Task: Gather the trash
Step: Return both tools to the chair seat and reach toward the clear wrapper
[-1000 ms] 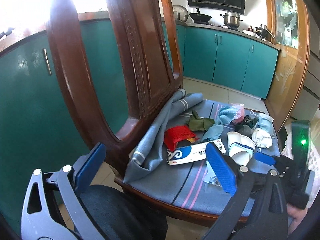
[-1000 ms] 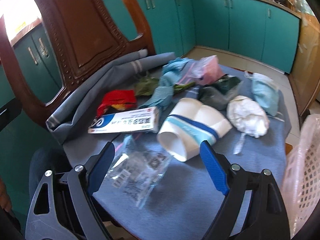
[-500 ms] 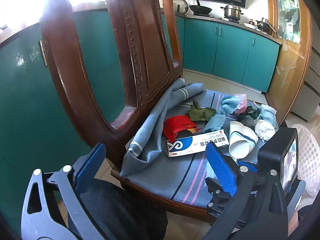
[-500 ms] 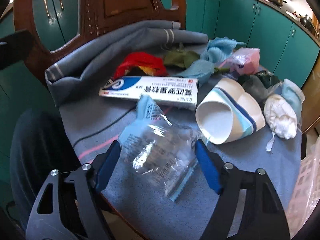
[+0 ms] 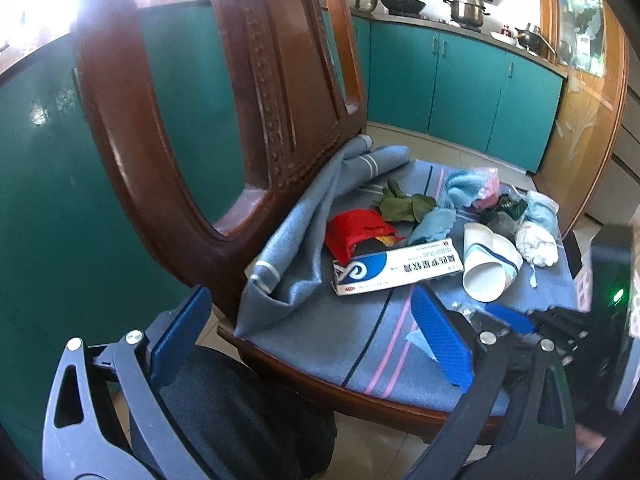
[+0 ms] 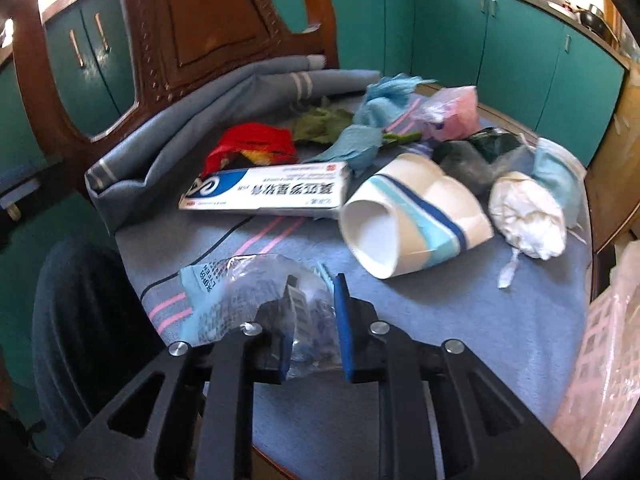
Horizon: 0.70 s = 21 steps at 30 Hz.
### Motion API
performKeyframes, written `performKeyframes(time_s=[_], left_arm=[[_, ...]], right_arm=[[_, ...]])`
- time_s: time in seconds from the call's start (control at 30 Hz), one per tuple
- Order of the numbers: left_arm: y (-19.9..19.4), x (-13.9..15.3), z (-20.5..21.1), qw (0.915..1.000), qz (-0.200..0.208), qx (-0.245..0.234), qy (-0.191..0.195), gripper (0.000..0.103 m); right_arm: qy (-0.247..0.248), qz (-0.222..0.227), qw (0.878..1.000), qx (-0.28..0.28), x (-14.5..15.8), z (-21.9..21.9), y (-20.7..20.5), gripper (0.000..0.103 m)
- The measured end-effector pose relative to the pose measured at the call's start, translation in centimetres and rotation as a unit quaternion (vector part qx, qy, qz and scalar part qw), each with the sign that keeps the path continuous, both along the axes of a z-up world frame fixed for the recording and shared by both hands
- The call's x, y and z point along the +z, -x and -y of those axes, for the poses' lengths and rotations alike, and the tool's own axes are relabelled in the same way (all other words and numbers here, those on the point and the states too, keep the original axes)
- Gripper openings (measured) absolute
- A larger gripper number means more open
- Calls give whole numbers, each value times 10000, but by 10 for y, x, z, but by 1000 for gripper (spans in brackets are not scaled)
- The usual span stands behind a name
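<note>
Trash: one box [image 6: 266,190], two cups [image 6: 416,216]; right hand-held gripper [image 6: 314,320] clamps one clear bag [image 6: 240,280].

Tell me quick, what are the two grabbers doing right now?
Left gripper: open, holding nothing.
Right gripper: shut on the clear plastic wrapper.

The right gripper [image 6: 314,320] is pitched downward, its blue pads [image 6: 343,320] clamped together at 6 o'clock. The left gripper [image 5: 308,340] is held spread wide, pads at 7 and 5 o'clock.
</note>
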<state>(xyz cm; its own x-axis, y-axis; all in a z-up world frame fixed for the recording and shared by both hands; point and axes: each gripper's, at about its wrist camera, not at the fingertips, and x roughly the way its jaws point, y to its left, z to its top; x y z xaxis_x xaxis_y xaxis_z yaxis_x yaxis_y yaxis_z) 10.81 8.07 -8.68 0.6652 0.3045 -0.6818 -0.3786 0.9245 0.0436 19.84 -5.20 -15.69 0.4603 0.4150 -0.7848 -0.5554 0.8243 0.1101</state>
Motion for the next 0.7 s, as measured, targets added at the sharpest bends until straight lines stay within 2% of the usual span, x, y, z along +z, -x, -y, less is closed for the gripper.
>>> performKeyframes(time_s=[0.1,0.27,0.43,0.53,0.63,0.67,0.7], left_arm=[[-4,-9,4,9999,-117,-87,15,100],[-13,-34,10,9981,-444,-293,297,100],[-18,-47,22,9959,-576,-533,450,100],[-21,-52,29,9950,-632,-639,428,100],[-23,-57,31,9945,-684,-654,445,100],[-23,-58,31,9945,-688,-641,452,100],[-23,-58,30,9946,-691,-628,460,100]], right_arm=[[-227,-96,9995,-211,5,17,-9,21],[-448,-283,9975,-478,6,38,-18,27],[-473,-82,9961,-743,15,54,-20,46],[-653,-147,9942,-839,19,66,-23,47],[-807,-316,9940,-667,18,66,-22,46],[-800,-328,9944,-611,18,65,-20,44],[-782,-342,9949,-541,18,62,-18,38]])
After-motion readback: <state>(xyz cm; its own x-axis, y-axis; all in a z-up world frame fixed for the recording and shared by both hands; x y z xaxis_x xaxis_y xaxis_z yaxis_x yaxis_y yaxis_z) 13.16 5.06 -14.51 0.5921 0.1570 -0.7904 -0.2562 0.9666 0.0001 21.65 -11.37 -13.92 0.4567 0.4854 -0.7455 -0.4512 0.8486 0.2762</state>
